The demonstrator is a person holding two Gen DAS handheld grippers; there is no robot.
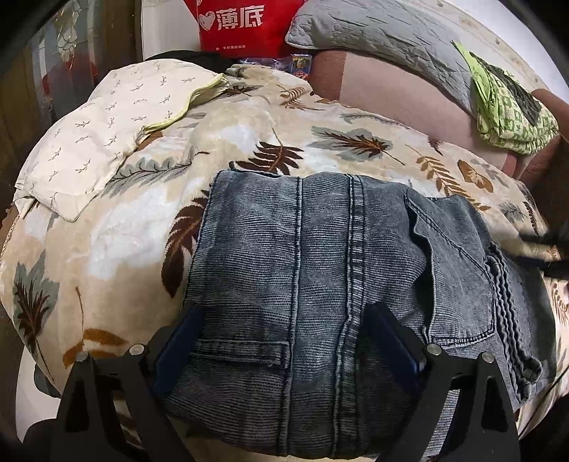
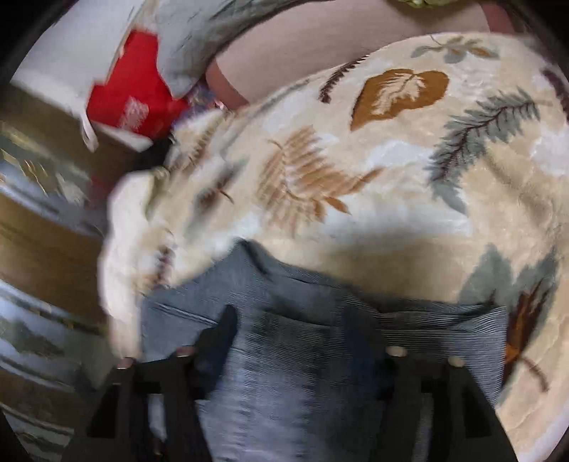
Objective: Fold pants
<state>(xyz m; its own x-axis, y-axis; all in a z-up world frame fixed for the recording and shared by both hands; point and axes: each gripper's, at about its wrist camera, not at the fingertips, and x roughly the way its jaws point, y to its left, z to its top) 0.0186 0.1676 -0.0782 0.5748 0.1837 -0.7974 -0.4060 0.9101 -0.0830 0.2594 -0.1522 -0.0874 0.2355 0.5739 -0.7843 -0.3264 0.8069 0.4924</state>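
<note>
Grey-blue denim pants (image 1: 320, 270) lie folded on a leaf-patterned blanket (image 1: 249, 142). My left gripper (image 1: 284, 320) hovers over the near part of the pants. Its jaws stand wide open, with a belt-loop strip and a seam lying flat beneath them and nothing pinched. In the blurred right wrist view, my right gripper (image 2: 291, 323) is over an edge of the pants (image 2: 306, 355). Its dark fingers (image 2: 222, 330) are spread apart and grip no cloth. A dark blurred shape (image 1: 554, 256) at the right edge of the left wrist view lies beside the pants.
A cream pillow (image 1: 99, 142) lies at the back left of the bed. A grey quilted pillow (image 1: 384, 39), a red bag (image 1: 245, 25) and a folded green cloth (image 1: 508, 110) are at the back. The blanket (image 2: 409, 160) stretches beyond the pants.
</note>
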